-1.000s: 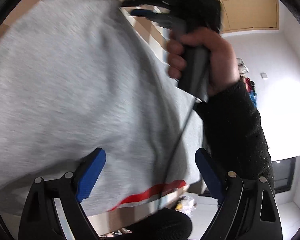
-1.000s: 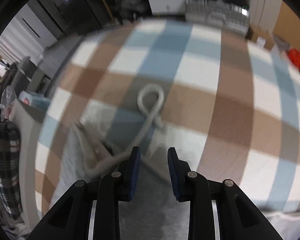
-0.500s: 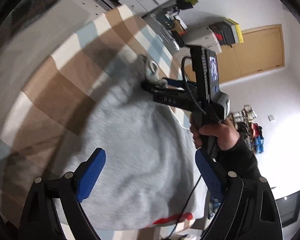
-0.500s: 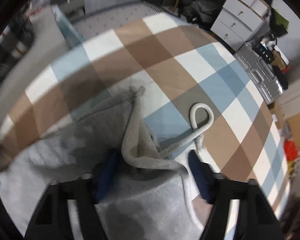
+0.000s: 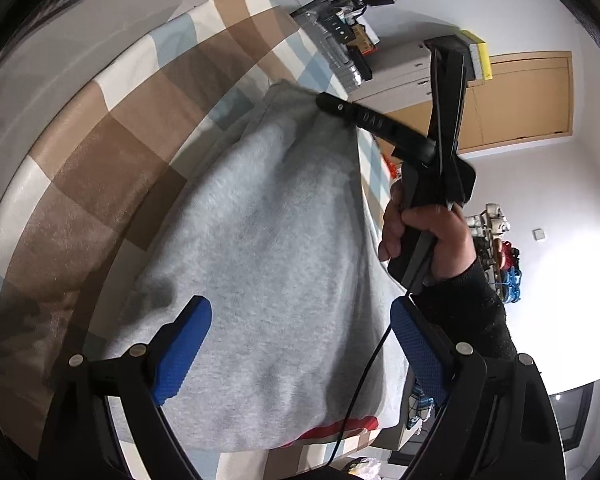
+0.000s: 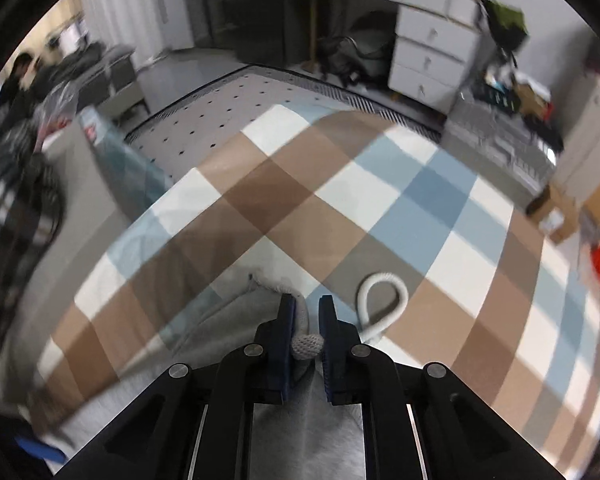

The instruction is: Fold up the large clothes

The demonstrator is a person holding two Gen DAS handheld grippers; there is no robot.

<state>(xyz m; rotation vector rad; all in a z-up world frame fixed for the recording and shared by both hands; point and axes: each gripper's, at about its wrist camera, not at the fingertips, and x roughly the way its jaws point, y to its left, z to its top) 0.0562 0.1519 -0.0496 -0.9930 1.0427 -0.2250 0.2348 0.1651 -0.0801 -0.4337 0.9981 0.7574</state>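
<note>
Right tongs (image 6: 304, 320), black-framed with blue pads, have just been closing and now clench a bunched fold of the grey fleece sweatshirt (image 5: 268, 248) at its far edge; a knot of knitted grey fabric (image 6: 307, 346) sits squeezed between the pads. From the left wrist view, the same tongs (image 5: 328, 104) pinch the garment's top corner, gripped by a hand (image 5: 428, 232) in a black knitted sleeve (image 5: 468, 312). Left tongs (image 5: 300, 352) stand wide apart, released, above the near part of the sweatshirt with nothing pressed between their pads.

The sweatshirt lies on the worktop under a checked cloth of brown, white and pale blue squares (image 6: 340, 208). Its body runs from the near edge up toward the pinched corner, and its red-striped hem (image 5: 340, 428) reaches the cloth's near border. A white cord loop (image 6: 380, 300) lies on the cloth just to the right of the right tongs, apart from their pads.

Beyond the pinched edge, the checked cloth is bare all the way to its far border, giving free room ahead and to both sides. Past that border a dotted grey mat (image 6: 228, 120) covers the floor, with white drawers (image 6: 428, 56) behind it. On the left wrist view, bare cloth also stretches wide to the left of the garment, while its right side ends near the worktop's edge, with a wooden door (image 5: 524, 100) behind.
</note>
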